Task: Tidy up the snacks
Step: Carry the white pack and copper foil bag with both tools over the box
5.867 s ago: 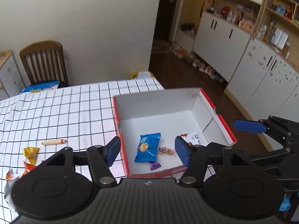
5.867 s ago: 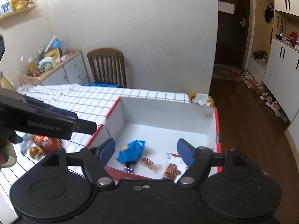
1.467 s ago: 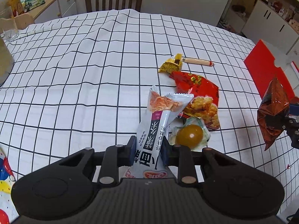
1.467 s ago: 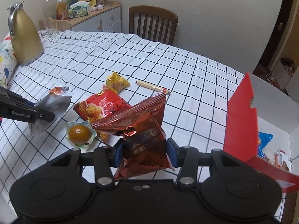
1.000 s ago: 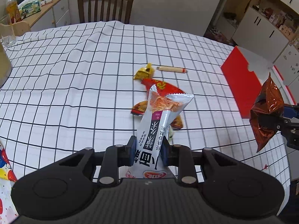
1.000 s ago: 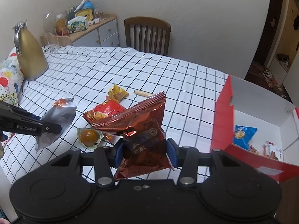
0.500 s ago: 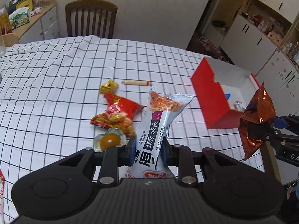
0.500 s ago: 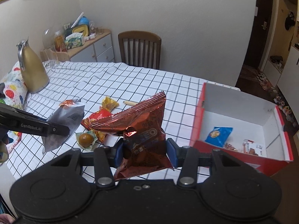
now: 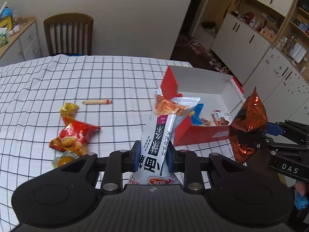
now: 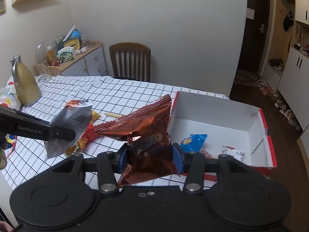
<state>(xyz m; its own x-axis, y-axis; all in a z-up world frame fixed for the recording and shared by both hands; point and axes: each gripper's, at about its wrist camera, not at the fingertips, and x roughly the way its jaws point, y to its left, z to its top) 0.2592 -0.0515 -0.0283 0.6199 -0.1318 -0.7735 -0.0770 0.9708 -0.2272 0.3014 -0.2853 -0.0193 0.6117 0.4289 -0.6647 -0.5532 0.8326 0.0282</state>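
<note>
1. Left wrist view: left tool [image 9: 152, 155] clamped tight on a grey-white noodle snack pack [image 9: 158, 135], held upright above the desk [image 9: 115, 81]; the pack hides part of the near red wall of the box [image 9: 204, 135].
2. Right wrist view: right tool [image 10: 150, 157] closed partway on a copper-red Oreo bag [image 10: 146, 135], pads pressing its sides; the bag covers the box's near left corner.
3. Box sits at the desk's right end, open-topped, white inside. Within it: a blue cookie packet [image 10: 193, 140] and a few small wrappers [image 10: 231, 151] along the near wall.
4. Left of the box, loose on the checked cloth: a sausage stick [image 9: 97, 101], a yellow wrapper [image 9: 68, 109], a red snack bag [image 9: 74, 135] and, just nearer than that bag, a clear pack with an orange round item [image 9: 62, 159].
5. Far left of the box: gold jug [image 10: 24, 82]. Beyond the desk: wooden chair [image 10: 129, 61], drawer unit [image 10: 85, 61] with clutter.
</note>
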